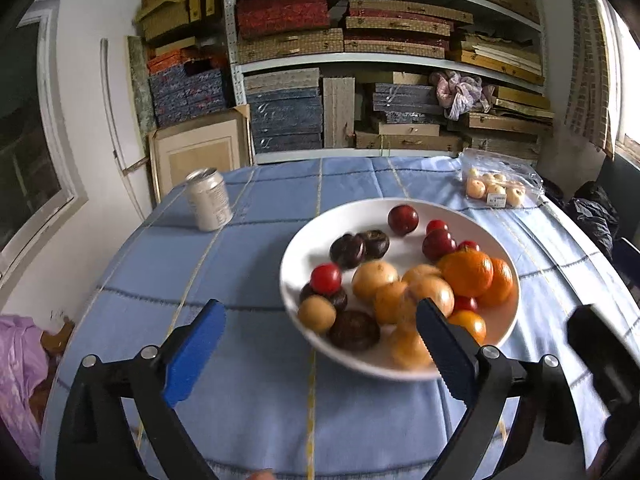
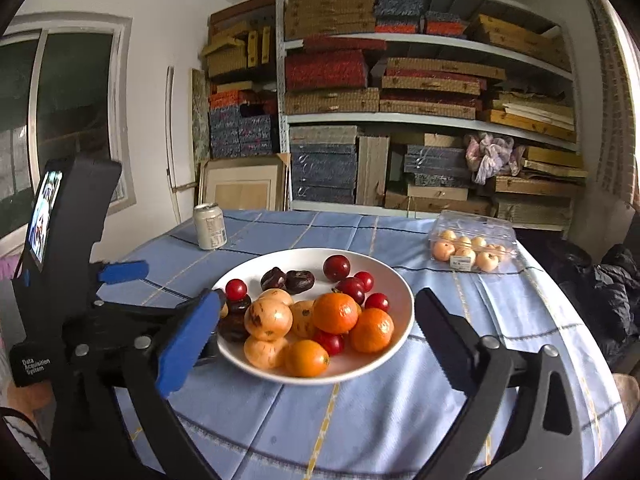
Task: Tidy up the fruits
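Left wrist view: left gripper (image 1: 320, 344) standing spread wide at lower centre, gripping nothing, its right finger (image 1: 444, 352) overlapping the near rim of the plate (image 1: 298, 252).
Right wrist view: right gripper (image 2: 316, 334) also gaping wide and empty, straddling the near half of the plate (image 2: 402, 294) at centre frame.
Fruit: sitting heaped on the plate, mid-frame — oranges (image 2: 336, 313) to the right, pale yellow fruit (image 2: 268, 321) in front, dark ones (image 2: 288, 278) and small red ones (image 2: 236, 288) toward the back.
Box of fruit (image 2: 472, 250): lying closed at right of frame, well apart from the plate.
Can (image 2: 210, 226): standing at upper left of the cloth (image 2: 280, 420), apart from everything.
Risk, crowding: closing on one piece likely nudging its touching neighbours, sending round fruit rolling over the low rim.
Risk, squeezing: clamping too hard probably bruising the soft fruit.
Risk, two tools: both working close together over one plate, possibly knocking fingers or tipping the rim.
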{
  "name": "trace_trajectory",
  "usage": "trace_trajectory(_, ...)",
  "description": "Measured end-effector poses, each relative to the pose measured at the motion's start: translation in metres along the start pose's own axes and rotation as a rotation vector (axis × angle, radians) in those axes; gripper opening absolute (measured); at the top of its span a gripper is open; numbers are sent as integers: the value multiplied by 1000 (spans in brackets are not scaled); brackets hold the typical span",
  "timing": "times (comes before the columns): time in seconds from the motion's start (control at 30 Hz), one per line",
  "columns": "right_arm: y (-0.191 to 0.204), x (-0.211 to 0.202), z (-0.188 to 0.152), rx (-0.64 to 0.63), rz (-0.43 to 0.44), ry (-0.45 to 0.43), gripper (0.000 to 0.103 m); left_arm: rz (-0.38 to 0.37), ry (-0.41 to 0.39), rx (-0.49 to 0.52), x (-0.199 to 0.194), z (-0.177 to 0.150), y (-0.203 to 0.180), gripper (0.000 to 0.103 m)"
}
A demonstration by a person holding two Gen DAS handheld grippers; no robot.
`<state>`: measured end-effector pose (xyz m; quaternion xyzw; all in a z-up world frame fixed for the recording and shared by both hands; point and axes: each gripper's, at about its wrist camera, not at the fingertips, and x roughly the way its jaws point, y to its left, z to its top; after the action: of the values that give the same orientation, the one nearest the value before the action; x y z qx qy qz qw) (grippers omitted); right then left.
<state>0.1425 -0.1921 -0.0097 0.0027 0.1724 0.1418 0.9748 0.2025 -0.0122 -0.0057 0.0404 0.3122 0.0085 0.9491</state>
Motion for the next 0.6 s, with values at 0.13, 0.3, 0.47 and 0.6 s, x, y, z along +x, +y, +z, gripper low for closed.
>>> trace_trajectory(0.13, -4, -23, -12, 13, -54, -28, 99, 6, 4, -17, -13, -15, 7, 99)
trace_trajectory(0.3, -20, -42, -25, 106, -58, -18, 99, 57, -5, 19, -32, -31, 10, 99)
trace_trajectory(0.47, -27, -41, -28, 149, -70, 10, 99, 8, 9, -2, -40, -38, 11, 99)
trace_trajectory(0.6, -30, -32, -31, 155, -86, 72, 99, 7, 5, -4, -45, -39, 10, 99)
